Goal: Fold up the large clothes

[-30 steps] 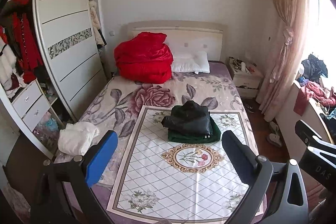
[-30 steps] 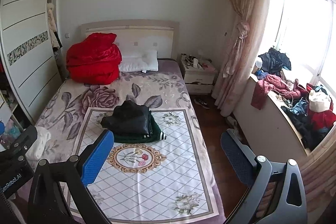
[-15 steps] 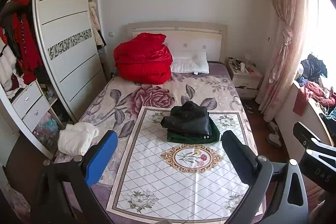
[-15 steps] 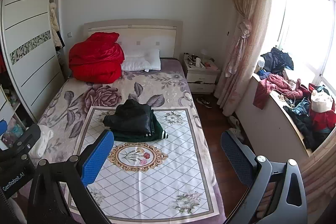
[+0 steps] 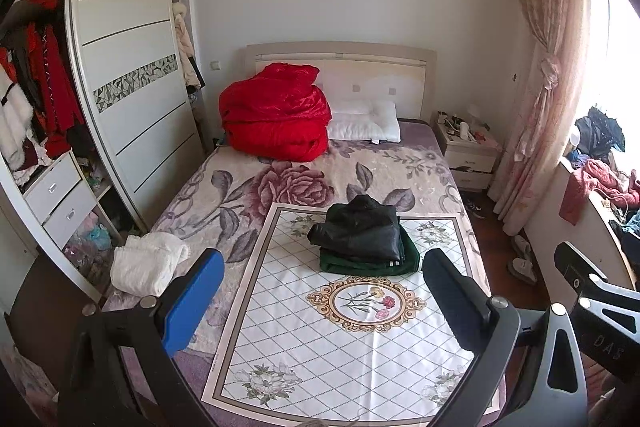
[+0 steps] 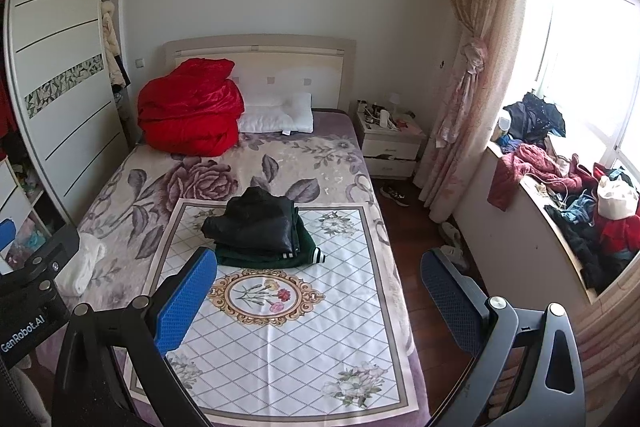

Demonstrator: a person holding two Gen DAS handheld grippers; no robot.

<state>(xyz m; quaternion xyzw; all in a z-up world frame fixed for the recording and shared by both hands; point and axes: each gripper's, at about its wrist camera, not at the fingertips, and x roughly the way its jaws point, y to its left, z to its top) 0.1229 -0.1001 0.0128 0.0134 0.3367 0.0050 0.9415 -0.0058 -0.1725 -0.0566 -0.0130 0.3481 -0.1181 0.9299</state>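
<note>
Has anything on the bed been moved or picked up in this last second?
No. Only the cameras drifted slightly; nothing was grasped or released. The left gripper and right gripper stay open and empty above the bed, and the folded black jacket stays on the green garment, with the white garment unmoved.

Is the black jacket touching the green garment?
Touching. Right wrist view shows the black jacket stacked directly on the green garment, no gap between them.

Folded clothes [image 5: 366,239] lie stacked on a cloth [image 5: 352,339] on the bed [image 5: 224,179]; quilt [image 5: 276,119] and pillow [image 5: 364,123] lie behind.
</note>
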